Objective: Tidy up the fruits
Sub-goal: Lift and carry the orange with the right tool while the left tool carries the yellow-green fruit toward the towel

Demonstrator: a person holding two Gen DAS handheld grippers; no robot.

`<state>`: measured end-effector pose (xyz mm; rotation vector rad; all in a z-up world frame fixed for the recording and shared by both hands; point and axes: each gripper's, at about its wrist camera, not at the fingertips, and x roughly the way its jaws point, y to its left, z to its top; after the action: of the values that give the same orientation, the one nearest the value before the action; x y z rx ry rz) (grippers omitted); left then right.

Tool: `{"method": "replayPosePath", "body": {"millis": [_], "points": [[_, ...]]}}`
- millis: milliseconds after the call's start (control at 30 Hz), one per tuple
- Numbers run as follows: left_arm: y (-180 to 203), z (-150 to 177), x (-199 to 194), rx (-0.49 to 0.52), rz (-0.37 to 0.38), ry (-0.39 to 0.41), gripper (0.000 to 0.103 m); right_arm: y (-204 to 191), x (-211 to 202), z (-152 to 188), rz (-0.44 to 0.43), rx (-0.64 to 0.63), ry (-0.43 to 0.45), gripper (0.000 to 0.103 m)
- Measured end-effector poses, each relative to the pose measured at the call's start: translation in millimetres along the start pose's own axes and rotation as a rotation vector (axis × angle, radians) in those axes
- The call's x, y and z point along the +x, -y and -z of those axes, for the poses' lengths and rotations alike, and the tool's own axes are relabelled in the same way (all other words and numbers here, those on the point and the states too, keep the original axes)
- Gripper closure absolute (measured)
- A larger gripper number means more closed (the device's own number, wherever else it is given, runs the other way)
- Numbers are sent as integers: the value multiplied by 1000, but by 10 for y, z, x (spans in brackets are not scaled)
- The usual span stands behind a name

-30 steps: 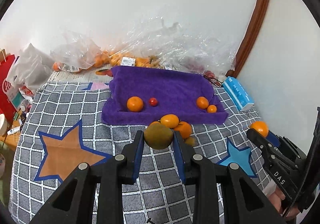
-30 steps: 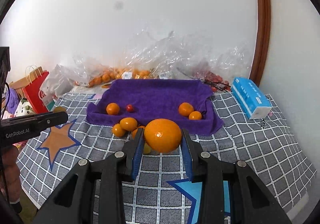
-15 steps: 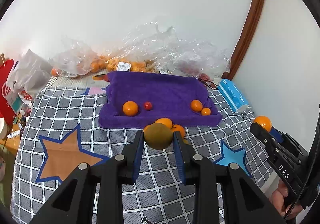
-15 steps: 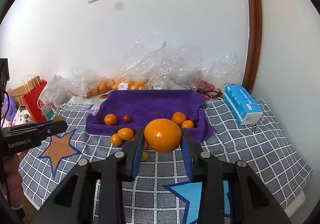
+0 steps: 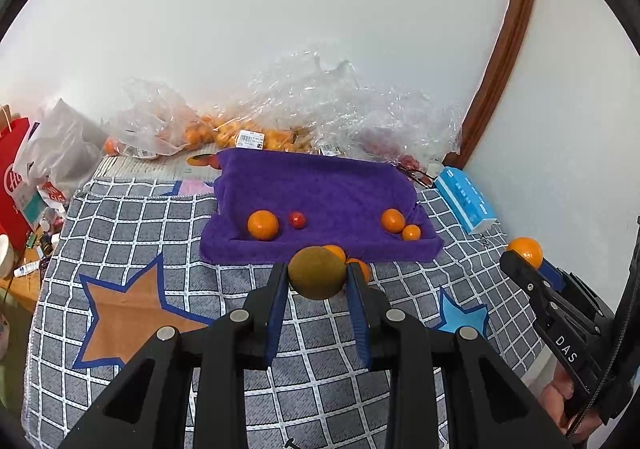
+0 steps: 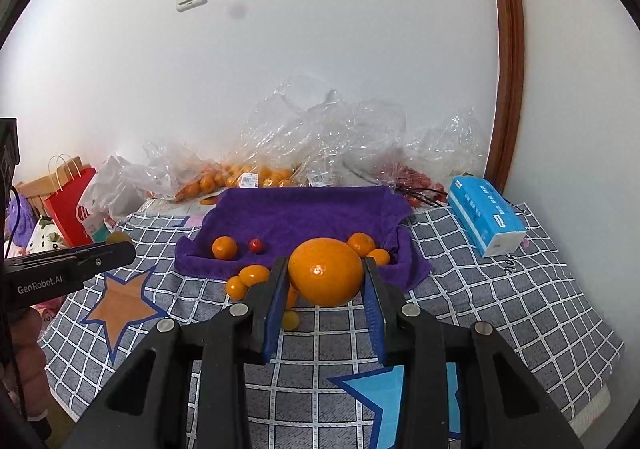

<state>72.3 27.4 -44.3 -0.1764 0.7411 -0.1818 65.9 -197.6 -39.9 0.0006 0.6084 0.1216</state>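
Note:
My left gripper (image 5: 317,277) is shut on a brownish-green round fruit (image 5: 317,272), held above the checked cloth in front of the purple towel tray (image 5: 320,185). My right gripper (image 6: 325,277) is shut on a large orange (image 6: 325,272), also in front of that purple towel tray (image 6: 304,209). Inside the tray lie an orange (image 5: 262,225), a small red fruit (image 5: 297,219) and two more small oranges (image 5: 392,220) at the right. Loose small oranges (image 6: 253,274) sit on the cloth before the tray. The right gripper with its orange (image 5: 525,251) shows at the right of the left wrist view.
Clear plastic bags of oranges (image 6: 240,175) and red fruit (image 6: 416,179) pile against the wall behind the tray. A blue tissue pack (image 6: 484,215) lies at the right. Red paper bags (image 6: 70,205) stand at the left. A grey checked cloth with stars (image 6: 480,309) covers the table.
Both grippers have drawn back and risen a little with their fruit, so the tray looks smaller and farther away. Grips unchanged.

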Motion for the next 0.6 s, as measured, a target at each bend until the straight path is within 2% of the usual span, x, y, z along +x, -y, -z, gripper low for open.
{"method": "replayPosePath", "body": {"millis": [600], "points": [[-9, -122, 82, 3, 1, 2, 75, 25, 101, -68, 5, 7, -4, 67]]}}
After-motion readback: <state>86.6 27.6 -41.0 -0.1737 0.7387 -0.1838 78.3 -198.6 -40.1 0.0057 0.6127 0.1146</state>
